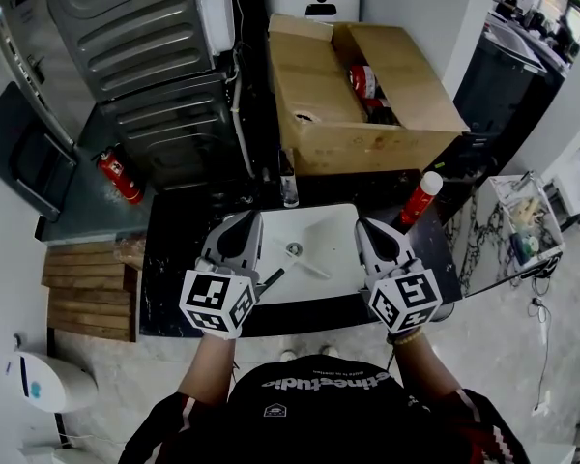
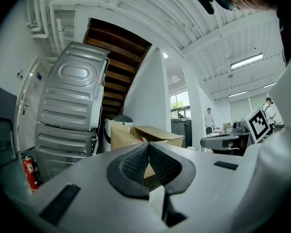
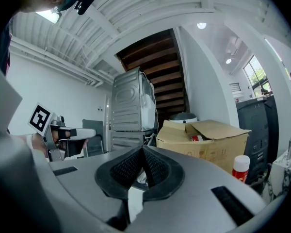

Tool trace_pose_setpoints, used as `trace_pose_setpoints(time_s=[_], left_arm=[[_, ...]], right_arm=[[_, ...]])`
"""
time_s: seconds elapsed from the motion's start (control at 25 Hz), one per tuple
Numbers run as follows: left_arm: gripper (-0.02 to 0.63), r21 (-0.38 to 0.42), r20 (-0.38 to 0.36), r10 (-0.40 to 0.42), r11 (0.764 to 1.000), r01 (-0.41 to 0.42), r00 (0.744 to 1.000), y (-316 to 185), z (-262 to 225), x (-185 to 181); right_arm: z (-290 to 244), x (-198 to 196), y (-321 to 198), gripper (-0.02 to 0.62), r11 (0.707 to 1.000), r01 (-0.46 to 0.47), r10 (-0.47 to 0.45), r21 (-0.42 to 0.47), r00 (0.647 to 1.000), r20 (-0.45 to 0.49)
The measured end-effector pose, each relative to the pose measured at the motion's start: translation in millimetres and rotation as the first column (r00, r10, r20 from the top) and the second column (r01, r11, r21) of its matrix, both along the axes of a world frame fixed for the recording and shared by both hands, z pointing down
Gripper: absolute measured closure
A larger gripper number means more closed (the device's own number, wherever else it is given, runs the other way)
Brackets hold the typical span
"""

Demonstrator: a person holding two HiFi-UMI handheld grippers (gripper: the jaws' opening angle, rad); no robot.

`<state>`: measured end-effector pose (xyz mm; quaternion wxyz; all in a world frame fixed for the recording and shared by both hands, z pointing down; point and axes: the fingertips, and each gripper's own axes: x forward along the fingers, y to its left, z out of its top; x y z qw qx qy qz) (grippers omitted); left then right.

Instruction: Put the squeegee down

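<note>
Squeegee (image 1: pixel 303 261) in white sink (image 1: pixel 336 228), dark counter (image 1: pixel 174 264)

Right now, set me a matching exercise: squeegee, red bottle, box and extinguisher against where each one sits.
Things:
1 squeegee
2 red bottle
3 box
4 extinguisher

Places:
a beyond the sink
b far left, by the grey machines
c lying in the sink
d just right of the sink

Pairs: 1c, 2d, 3a, 4b

Head view downward; gripper views toward box (image 3: pixel 203 142)
</note>
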<state>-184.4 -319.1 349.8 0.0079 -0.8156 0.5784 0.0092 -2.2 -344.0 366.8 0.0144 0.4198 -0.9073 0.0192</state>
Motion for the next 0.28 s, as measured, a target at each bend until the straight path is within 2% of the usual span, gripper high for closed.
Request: trace_pose_setpoints(time_s=[0.28], left_arm=[[0.591,-0.008,-0.003,-0.005,1.000,0.005,1.000,-4.4,1.8,-1.7]], right_arm=[[-1.2,0.5,-0.6,0.557,1.000,0.009,-0.009,-0.001,1.000,0.004]])
